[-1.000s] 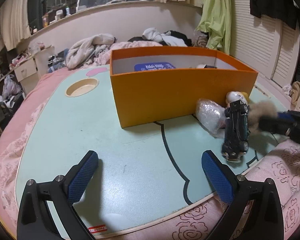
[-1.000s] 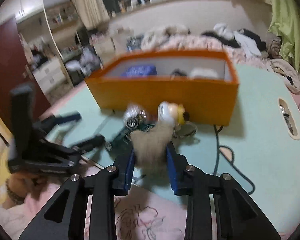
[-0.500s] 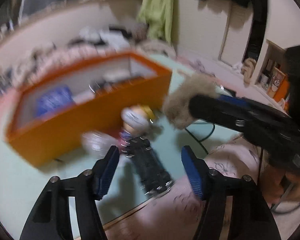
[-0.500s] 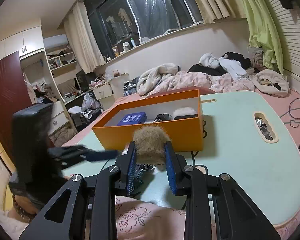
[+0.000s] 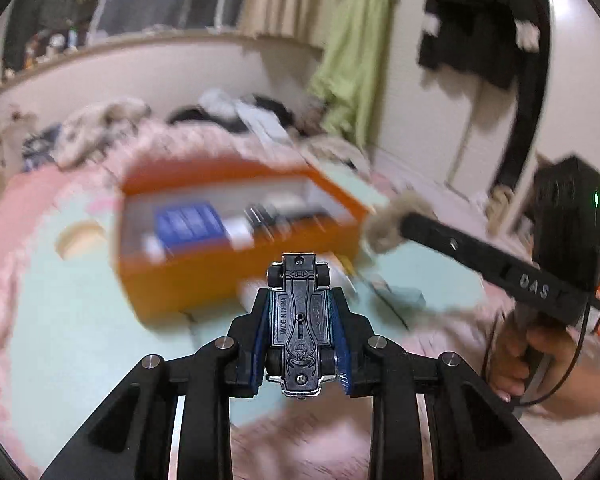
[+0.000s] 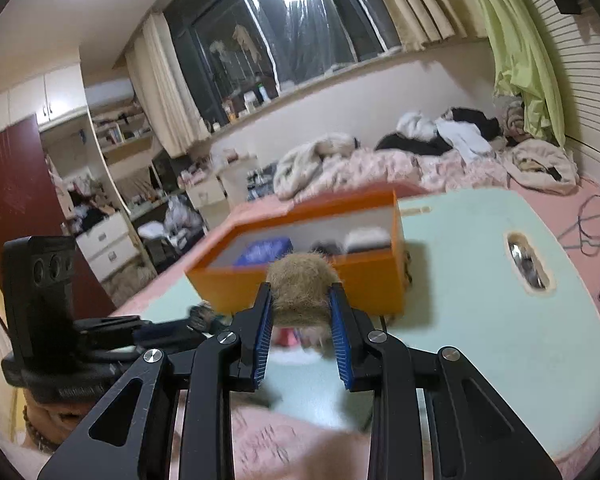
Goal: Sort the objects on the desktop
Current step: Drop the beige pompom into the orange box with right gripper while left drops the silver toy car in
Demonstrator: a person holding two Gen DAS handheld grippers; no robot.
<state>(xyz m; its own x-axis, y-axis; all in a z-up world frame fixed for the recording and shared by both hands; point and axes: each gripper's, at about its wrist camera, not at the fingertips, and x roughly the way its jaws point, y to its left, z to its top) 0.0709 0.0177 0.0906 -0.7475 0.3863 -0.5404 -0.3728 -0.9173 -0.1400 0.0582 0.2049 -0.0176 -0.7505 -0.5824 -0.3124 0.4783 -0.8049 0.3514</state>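
Two tools grip: left tool clamps an upturned black toy car, right tool a tan furry ball.

Your left gripper is clamped tight on a toy car, its underside facing up. Your right gripper is closed on a furry ball, and your right hand wraps its handle.
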